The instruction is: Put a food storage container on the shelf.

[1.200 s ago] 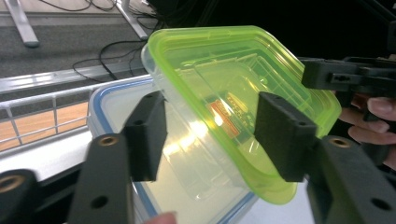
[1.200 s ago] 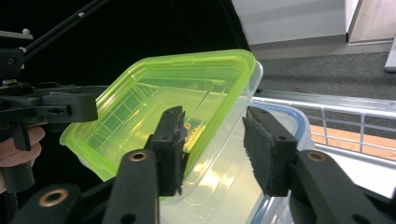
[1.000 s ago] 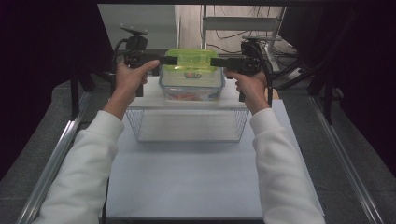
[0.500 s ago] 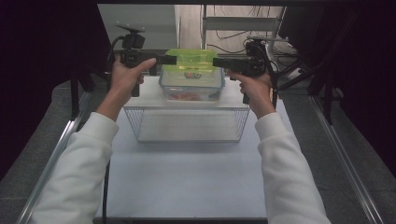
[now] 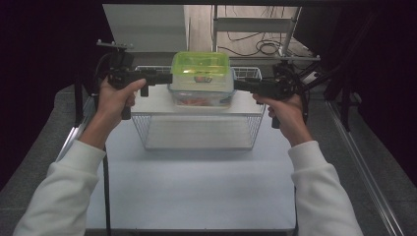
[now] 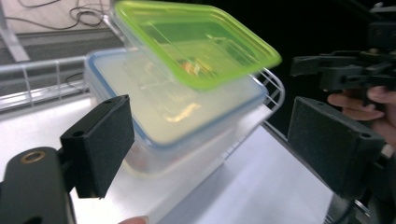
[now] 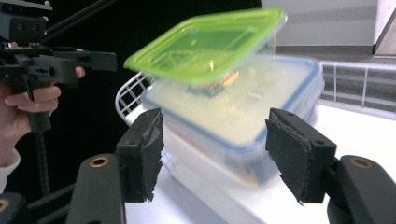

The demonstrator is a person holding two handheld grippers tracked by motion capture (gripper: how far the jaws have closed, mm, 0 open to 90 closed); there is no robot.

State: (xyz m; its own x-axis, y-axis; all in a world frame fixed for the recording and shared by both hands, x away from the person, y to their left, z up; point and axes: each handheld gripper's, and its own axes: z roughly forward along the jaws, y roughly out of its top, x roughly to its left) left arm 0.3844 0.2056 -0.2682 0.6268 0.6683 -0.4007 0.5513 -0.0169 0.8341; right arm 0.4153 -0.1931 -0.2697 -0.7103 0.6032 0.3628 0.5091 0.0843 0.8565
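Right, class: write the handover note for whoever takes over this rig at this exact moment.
Left hand-held gripper: open, jaws just widened, nothing between them, beside the stack's left side.
Right hand-held gripper: open, jaws just widened, nothing held, at the stack's right side.
Things: green-lidded container sits on the larger blue-rimmed container, on the white shelf over the wire basket.
Done: the stack appears set down and released.
Left: probably draw both grippers clear; check that the green-lidded box sits square, as it looks slightly askew.
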